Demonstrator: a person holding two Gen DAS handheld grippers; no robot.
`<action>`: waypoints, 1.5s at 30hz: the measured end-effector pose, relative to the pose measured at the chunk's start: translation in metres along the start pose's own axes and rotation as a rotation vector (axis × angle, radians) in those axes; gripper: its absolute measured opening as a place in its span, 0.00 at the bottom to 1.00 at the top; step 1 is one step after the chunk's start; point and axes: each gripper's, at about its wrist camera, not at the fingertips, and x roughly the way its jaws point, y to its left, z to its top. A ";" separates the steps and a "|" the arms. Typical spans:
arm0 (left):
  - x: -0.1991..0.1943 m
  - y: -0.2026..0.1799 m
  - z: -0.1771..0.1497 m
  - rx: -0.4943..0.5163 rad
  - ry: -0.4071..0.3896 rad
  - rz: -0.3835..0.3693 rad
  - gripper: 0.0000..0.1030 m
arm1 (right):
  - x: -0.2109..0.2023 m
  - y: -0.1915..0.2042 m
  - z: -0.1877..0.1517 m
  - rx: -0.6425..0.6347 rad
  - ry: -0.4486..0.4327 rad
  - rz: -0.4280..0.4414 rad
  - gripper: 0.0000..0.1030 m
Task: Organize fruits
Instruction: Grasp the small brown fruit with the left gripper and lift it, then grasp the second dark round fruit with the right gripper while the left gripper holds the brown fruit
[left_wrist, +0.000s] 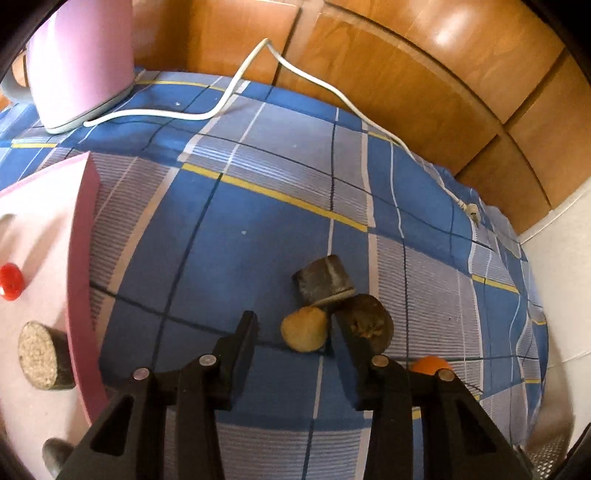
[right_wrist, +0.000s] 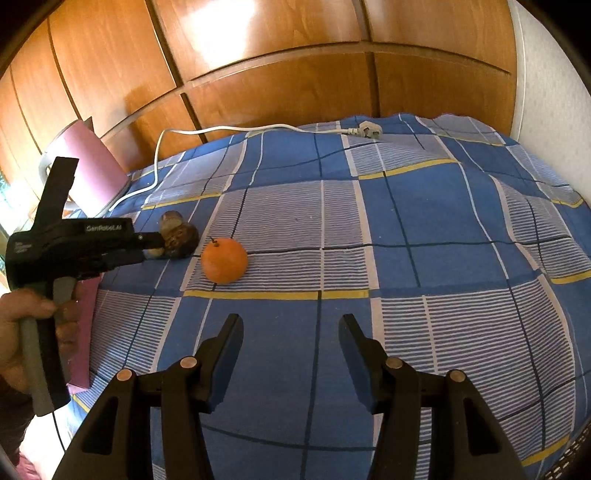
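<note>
On the blue plaid bedspread lie a small tan fruit, a dark cut cylinder piece and a brown round piece, clustered together. My left gripper is open, its fingers on either side of the tan fruit. An orange lies right of the cluster; it peeks behind my right finger in the left wrist view. My right gripper is open and empty, hovering nearer than the orange. The left gripper also shows in the right wrist view. A pink tray at left holds a red fruit and a cut piece.
A pink appliance stands at the bed's far edge, its white cable trailing across to a plug. Wooden wardrobe doors stand behind the bed. A white wall is on the right.
</note>
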 end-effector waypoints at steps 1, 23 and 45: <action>0.002 -0.001 0.001 0.005 -0.001 -0.011 0.34 | 0.001 0.000 -0.001 0.001 0.004 0.001 0.53; -0.050 -0.032 -0.116 0.314 -0.054 -0.039 0.27 | -0.014 0.002 -0.001 0.012 -0.033 0.005 0.53; -0.055 -0.027 -0.145 0.364 -0.117 -0.062 0.26 | -0.023 0.010 0.014 -0.030 -0.017 0.095 0.53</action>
